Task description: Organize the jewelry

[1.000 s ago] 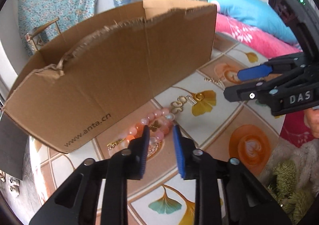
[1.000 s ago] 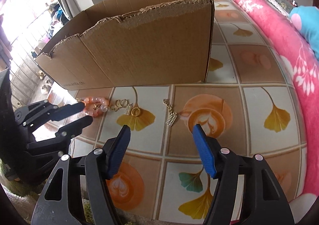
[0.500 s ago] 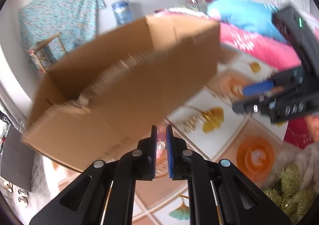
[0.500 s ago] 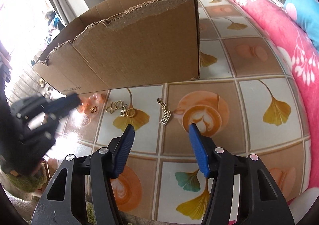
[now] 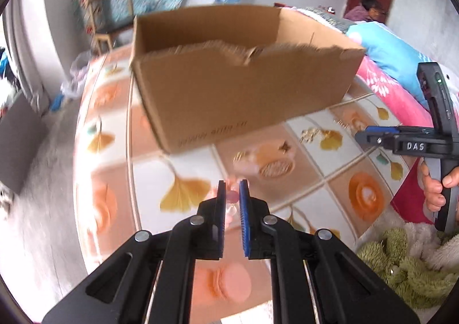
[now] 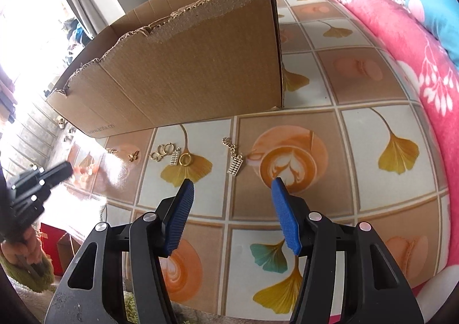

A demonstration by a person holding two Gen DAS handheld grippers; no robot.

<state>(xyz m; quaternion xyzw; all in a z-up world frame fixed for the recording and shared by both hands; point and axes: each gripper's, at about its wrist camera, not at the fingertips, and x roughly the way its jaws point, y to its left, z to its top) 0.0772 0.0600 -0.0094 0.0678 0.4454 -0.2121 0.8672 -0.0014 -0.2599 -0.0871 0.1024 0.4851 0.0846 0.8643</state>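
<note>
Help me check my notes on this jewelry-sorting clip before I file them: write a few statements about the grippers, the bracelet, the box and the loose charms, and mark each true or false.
1. The left gripper is shut on the pink bead bracelet. True.
2. The right gripper grips a gold chain. False: its jaws stand open with nothing between them.
3. The gold ring lies on the tablecloth in front of the cardboard box. True.
4. The chain with the abacus charm lies inside the box. False: it lies on the tablecloth outside it.
</note>
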